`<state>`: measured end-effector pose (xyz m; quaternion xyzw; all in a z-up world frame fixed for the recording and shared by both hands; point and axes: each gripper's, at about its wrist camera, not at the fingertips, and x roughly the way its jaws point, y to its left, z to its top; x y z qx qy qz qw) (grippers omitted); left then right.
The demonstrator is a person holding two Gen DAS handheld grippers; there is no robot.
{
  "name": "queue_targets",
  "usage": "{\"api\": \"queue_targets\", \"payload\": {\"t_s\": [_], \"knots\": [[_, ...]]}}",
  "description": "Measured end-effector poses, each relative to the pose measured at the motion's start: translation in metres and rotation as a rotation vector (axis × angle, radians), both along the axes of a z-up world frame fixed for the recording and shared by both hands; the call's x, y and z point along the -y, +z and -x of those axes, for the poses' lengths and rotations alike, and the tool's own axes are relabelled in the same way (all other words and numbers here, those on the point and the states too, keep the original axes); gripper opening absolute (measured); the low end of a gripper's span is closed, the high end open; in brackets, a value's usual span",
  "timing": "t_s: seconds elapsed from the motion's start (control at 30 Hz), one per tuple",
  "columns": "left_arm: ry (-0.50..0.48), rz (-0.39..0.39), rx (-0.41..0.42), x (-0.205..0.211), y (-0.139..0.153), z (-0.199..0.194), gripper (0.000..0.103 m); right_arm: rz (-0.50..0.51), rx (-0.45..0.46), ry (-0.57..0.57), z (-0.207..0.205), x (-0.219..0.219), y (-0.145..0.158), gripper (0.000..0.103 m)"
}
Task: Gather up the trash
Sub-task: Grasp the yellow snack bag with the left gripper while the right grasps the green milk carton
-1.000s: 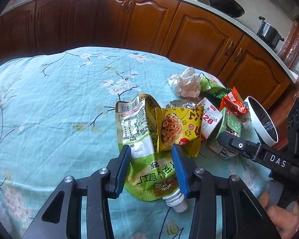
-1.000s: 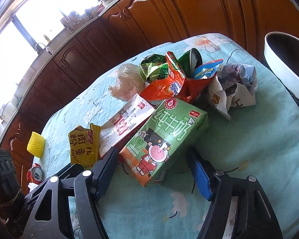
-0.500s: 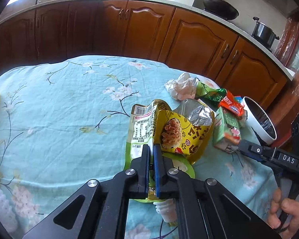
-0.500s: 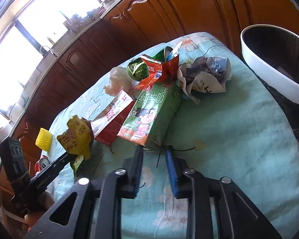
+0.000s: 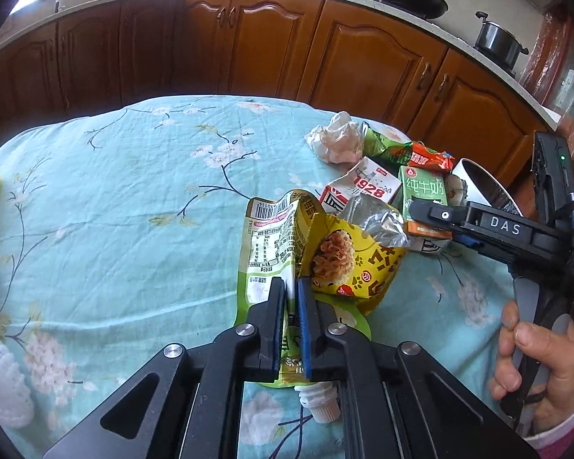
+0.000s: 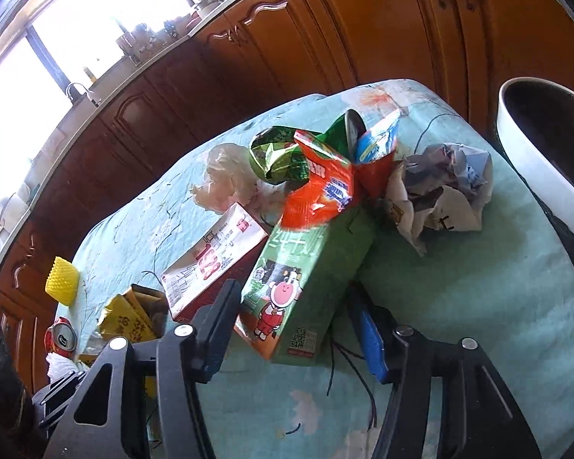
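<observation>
My left gripper [image 5: 291,287] is shut on a green spouted pouch [image 5: 266,241] and holds it off the cloth, with a yellow snack bag [image 5: 348,264] clinging beside it. My right gripper [image 6: 292,302] is shut on a green milk carton [image 6: 302,283], one finger on each side, and lifts it tilted. The carton also shows in the left wrist view [image 5: 424,191]. An orange wrapper [image 6: 321,191] leans on the carton's far end. A white and red 1928 carton [image 6: 214,260] lies to its left. The white trash bin [image 6: 547,160] stands at the table's right edge.
Crumpled paper [image 6: 444,191], a green foil wrapper [image 6: 275,153] and a pink tissue ball [image 6: 222,179] lie near the bin on the floral tablecloth [image 5: 114,210]. A yellow foam cup [image 6: 61,279] and a red can [image 6: 61,340] stand at the far left. Wooden cabinets [image 5: 248,46] run behind.
My left gripper closed on the green pouch and raised it. My right gripper, narrow half a second ago, now clamps the milk carton and has lifted it tilted.
</observation>
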<state>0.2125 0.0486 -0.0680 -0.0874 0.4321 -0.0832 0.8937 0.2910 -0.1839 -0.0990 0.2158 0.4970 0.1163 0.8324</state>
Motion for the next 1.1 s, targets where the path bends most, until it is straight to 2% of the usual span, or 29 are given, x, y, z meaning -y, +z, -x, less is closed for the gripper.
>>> {"api": "queue_targets", "payload": {"t_s": [0.03,0.1,0.27,0.4,0.53,0.6,0.7,0.8,0.87,0.9,1.0,1.07,1.1], "knots": [[0.003,0.009,0.001,-0.001,0.002,-0.001,0.018,-0.002,0.008,0.006,0.003,0.001,0.003,0.045],[0.009,0.012,0.022,-0.001,0.007,0.002,0.023,-0.029,0.022,0.015,0.009,0.007,0.008,0.038],[-0.032,0.014,0.075,0.012,0.023,0.009,0.040,-0.061,0.026,0.031,0.026,0.020,0.013,0.035],[-0.092,-0.006,0.088,0.032,0.025,0.011,0.040,-0.100,0.016,0.020,0.040,0.035,0.011,0.035],[-0.130,-0.088,0.087,0.052,0.016,0.005,0.040,-0.114,0.022,-0.006,0.051,0.053,0.014,0.035],[-0.147,-0.130,0.067,0.062,0.009,0.000,0.040,-0.128,0.024,-0.023,0.055,0.064,0.015,0.035],[-0.169,-0.147,0.019,0.075,0.000,-0.007,0.042,-0.155,0.036,-0.035,0.060,0.077,0.016,0.035],[-0.161,-0.143,0.020,0.082,0.003,-0.009,0.053,-0.164,0.049,-0.045,0.065,0.086,0.020,0.035],[-0.149,-0.147,0.040,0.088,0.008,-0.011,0.066,-0.166,0.060,-0.052,0.068,0.091,0.023,0.035],[-0.142,-0.154,0.046,0.091,0.009,-0.013,0.068,-0.166,0.065,-0.055,0.069,0.094,0.024,0.035],[-0.124,-0.181,0.041,0.102,0.006,-0.022,0.062,-0.172,0.070,-0.064,0.071,0.102,0.025,0.035],[-0.122,-0.177,0.016,0.107,-0.002,-0.029,0.020,-0.181,0.069,-0.070,0.074,0.106,0.023,0.035],[-0.119,-0.165,0.000,0.108,-0.006,-0.032,0.016,-0.184,0.069,-0.072,0.074,0.109,0.023,0.034]]}}
